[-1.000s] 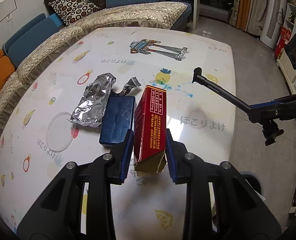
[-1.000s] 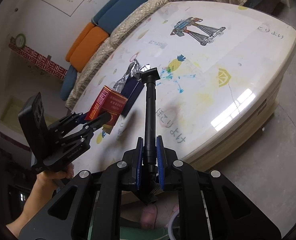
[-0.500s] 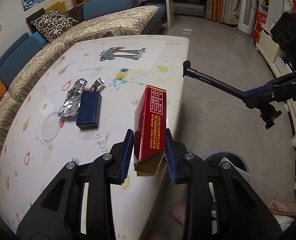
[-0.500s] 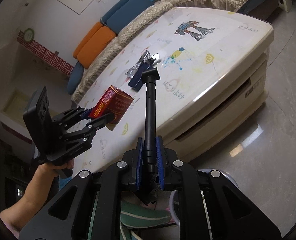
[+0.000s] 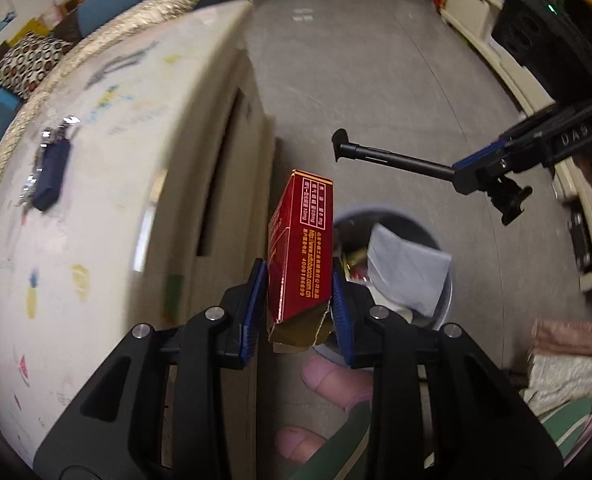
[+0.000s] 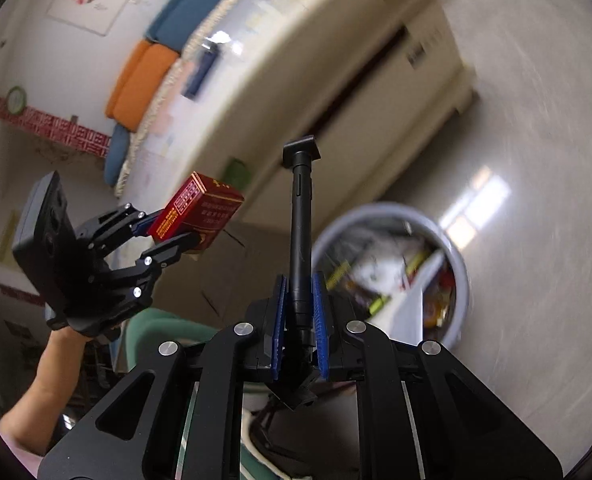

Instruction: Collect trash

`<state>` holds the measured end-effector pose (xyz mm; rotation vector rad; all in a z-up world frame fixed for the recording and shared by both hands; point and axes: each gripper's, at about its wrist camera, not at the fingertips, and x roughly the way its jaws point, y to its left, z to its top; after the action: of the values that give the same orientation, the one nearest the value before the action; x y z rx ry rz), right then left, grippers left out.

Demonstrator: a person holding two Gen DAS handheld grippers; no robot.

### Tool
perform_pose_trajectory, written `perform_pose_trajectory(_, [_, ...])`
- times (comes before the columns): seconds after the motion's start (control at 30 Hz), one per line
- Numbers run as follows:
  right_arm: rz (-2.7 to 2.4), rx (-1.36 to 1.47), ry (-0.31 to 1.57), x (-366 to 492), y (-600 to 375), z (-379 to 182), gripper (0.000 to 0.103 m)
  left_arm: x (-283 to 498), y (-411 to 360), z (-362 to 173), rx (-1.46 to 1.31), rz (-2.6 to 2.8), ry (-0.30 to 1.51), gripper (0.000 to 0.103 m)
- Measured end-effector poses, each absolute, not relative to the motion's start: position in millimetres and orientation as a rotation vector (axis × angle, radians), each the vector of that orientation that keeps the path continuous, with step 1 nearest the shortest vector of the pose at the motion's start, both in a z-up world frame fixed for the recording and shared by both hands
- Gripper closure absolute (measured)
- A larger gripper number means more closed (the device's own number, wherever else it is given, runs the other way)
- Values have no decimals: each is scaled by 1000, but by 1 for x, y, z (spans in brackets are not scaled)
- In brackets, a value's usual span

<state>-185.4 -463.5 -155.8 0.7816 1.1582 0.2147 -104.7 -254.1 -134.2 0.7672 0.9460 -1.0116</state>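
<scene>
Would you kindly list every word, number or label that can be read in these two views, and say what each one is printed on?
"DAS", uncertain, in pale letters on the right gripper, which is clamped on a black rod.
"400", then digits too small to be sure of, on the red box in the left gripper; its other gold print is too small.
Prints on the table are blurred, unreadable.

Both handheld grippers are the same chunky black plastic build. The left gripper [image 5: 298, 300] and right gripper [image 6: 299, 312] have ribbed blue pads on the fingers [image 5: 252, 312] and shiny silver screws at the linkage joints. The right one has "DAS" stamped in pale letters. Green slippers on the person's feet [image 5: 332, 378].
</scene>
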Motion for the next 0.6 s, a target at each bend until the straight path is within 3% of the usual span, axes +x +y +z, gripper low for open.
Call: perform_pose_trajectory(0.6, [130,918,1431,-190,-441,-296,87,-121,-301,-269,958,-1061,1188,71])
